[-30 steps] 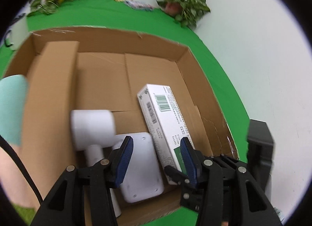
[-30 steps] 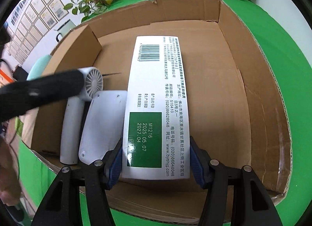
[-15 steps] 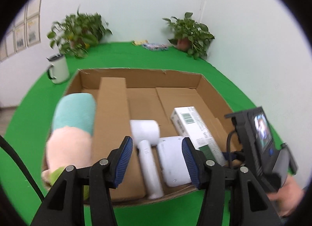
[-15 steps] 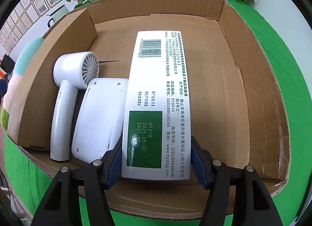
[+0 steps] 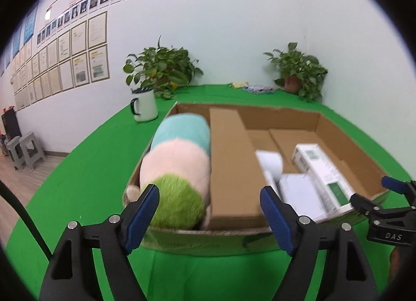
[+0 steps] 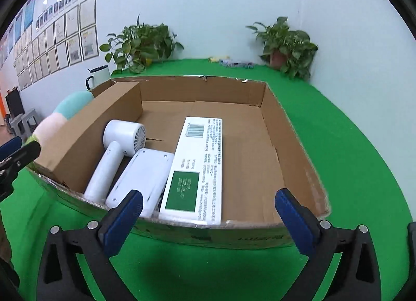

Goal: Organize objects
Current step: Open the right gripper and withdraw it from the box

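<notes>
Both tools hang apart and empty in front of the packed cardboard box (image 6: 291,132).

The long white carton (image 6: 197,168) lies just ahead of the right tool (image 6: 208,212), its long axis running away from it; the hair dryer (image 6: 114,153) and white device (image 6: 141,179) sit left of it. The plush toy (image 5: 176,168) lies ahead of the left tool (image 5: 209,210), behind a cardboard divider (image 5: 231,171); the box's near wall stands between.

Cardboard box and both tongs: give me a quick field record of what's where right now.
container: cardboard box, open top, on green table
left section: plush toy, behind the cardboard divider
right section: hair dryer, white device, white carton, side by side
left tongs: open, empty, outside the box
right tongs: open, empty, outside the box
outside box: mug
</notes>
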The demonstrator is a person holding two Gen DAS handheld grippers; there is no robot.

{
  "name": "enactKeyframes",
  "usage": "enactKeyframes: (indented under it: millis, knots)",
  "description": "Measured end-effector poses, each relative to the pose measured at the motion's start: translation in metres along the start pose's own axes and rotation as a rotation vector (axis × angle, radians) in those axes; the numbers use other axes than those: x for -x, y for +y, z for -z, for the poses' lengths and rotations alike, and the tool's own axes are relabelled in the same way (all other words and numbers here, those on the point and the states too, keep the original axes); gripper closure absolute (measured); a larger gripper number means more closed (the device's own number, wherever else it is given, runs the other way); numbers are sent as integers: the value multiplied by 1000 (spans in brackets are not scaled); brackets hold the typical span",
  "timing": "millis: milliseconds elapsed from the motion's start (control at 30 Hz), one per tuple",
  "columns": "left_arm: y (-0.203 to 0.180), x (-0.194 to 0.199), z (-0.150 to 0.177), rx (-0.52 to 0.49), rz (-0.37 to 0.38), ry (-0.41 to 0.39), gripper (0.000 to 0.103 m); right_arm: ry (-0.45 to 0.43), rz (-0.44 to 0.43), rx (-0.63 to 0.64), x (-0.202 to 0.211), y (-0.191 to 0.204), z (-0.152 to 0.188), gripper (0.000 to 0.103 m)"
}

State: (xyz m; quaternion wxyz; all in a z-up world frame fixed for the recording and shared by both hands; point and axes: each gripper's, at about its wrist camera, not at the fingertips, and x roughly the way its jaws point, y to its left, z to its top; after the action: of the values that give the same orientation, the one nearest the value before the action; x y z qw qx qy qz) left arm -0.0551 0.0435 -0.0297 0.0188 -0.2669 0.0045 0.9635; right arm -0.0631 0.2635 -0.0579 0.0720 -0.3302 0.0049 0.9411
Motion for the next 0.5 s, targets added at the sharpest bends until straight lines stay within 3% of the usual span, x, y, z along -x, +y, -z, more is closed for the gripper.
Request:
enactKeyframes:
  millis: [100,233,500]
  knots:
    - [1,-4,9,1,-5,-51,21,-83,29,-16,3,3,6,1]
    - [2,-9,10,12,-4,-67,20,-127,58,-31,-1,2,9,0]
    - [-5,-4,18,-28,32,-89,20,-129,57,-34,-6,3,13,0]
